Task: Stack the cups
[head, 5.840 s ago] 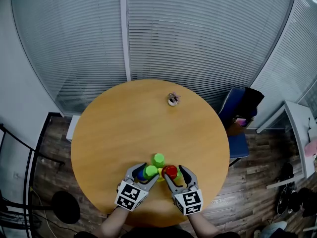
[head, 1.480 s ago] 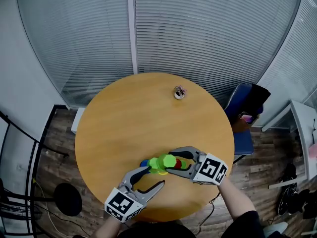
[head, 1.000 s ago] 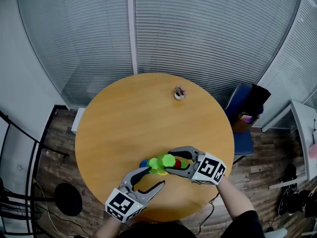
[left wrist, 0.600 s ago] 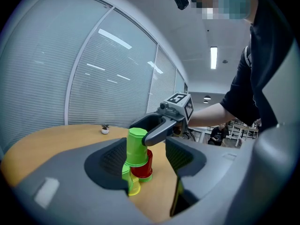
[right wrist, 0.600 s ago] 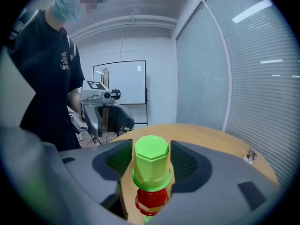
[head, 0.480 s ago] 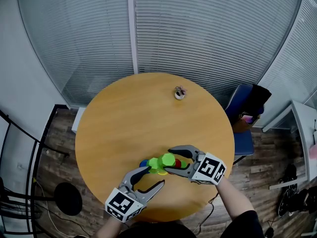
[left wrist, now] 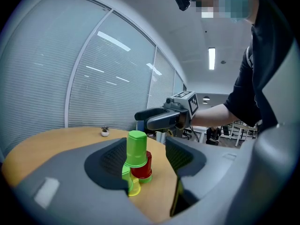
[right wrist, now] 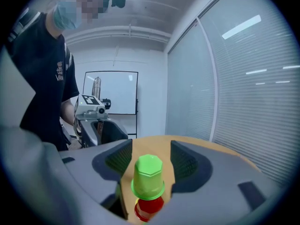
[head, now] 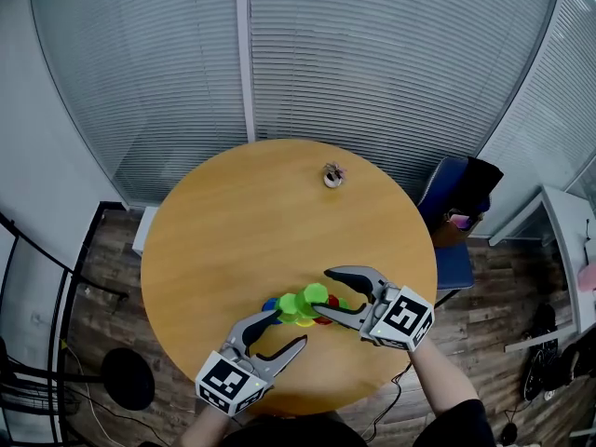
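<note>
Near the front edge of the round wooden table [head: 233,222] stands a cluster of upturned cups. A green cup [head: 315,293] [left wrist: 136,149] [right wrist: 149,176] sits on top of a red cup [left wrist: 143,168] [right wrist: 149,209]. Beside them are a second green cup [head: 289,304] [left wrist: 125,174], a yellow cup [left wrist: 134,188] and a blue cup [head: 269,304]. My right gripper [head: 322,291] [right wrist: 152,159] is open, its jaws either side of the top green cup with gaps on both sides. My left gripper [head: 287,329] [left wrist: 145,158] is open and holds nothing, just short of the cluster.
A small potted plant [head: 329,176] [left wrist: 105,131] stands at the table's far side. A blue chair [head: 456,203] is at the table's right. The person who holds the grippers shows in both gripper views.
The right gripper has opened off the top green cup and drawn back slightly to the right; the cup stays on the red one. The left gripper has hardly moved.
</note>
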